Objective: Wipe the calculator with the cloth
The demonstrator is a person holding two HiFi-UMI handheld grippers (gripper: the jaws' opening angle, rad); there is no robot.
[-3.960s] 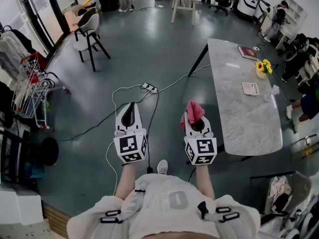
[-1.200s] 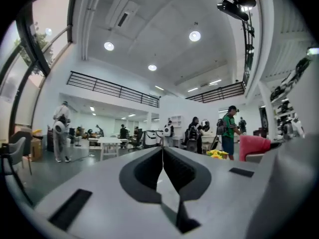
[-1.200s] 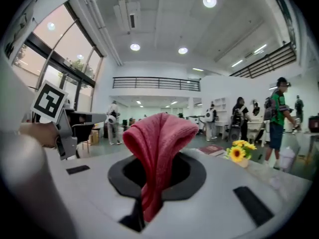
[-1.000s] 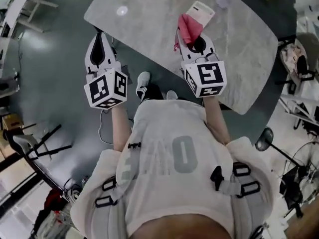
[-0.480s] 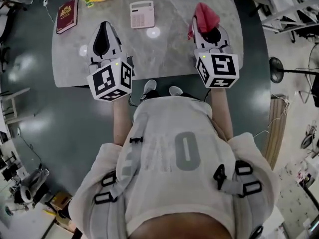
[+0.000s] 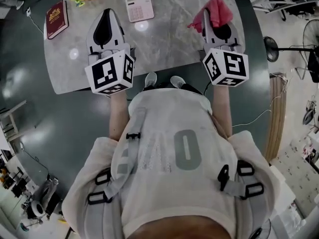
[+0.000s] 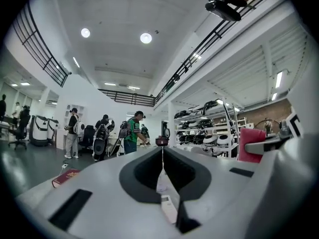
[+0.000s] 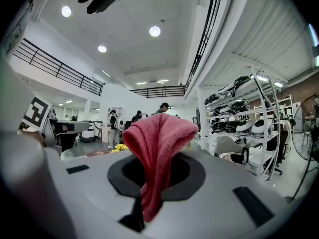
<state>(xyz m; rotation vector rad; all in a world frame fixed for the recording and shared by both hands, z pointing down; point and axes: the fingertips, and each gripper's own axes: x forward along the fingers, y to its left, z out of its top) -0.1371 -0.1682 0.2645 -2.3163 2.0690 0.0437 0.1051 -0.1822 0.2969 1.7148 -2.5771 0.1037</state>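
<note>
Calculator lies well in from the table's near edge, ahead and left of the right gripper clamped on the cloth, nearer the closed, empty left gripper.

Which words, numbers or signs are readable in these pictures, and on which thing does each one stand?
"0" (or the letter O): large, on the person's shirt.
The book: cover print too small to read.
The calculator: keys too small to read.
The left gripper and the right gripper: cubes carry black-and-white square markers, no words.
</note>
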